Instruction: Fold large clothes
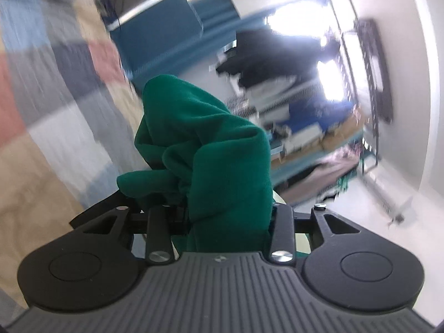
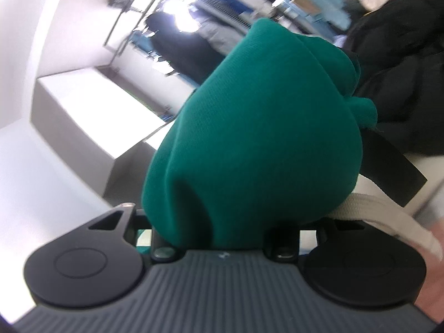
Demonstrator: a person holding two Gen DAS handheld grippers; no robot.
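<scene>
Garment: green cloth (image 1: 211,149), knit; one bunch of it fills the middle of each wrist view, so both grippers appear to hold parts of the same piece.
Garment place: lifted clear of the quilt (image 1: 50,105), which lies to the cloth's left in the left wrist view; the lower run of the cloth drops out of view below each gripper.
Left gripper (image 1: 219,191): jaws part-spread and pinching a thick wad of cloth; the wad rises between the fingers and hides both tips.
Right gripper (image 2: 249,166): jaws part-spread and pinching a rounded bulge of cloth, which covers the left finger entirely; a pale strap (image 2: 388,222) and a black strip (image 2: 394,166) emerge at the bulge's right.
Cloth relative to jaws: seated deep in each throat, not at the tips; it spills over the top and sides of both.
Step in hand (judgement): carry or shake-out, both ends raised before laying flat; background blur fits a fast move.
Next move calls for (judgement): draw the grippers apart to tension the cloth, then lower it flat onto the quilt, keeping both pinches firm.
Surroundings: beyond the cloth, a cluttered room with a bright window (image 1: 294,22); detail too blurred to name.
</scene>
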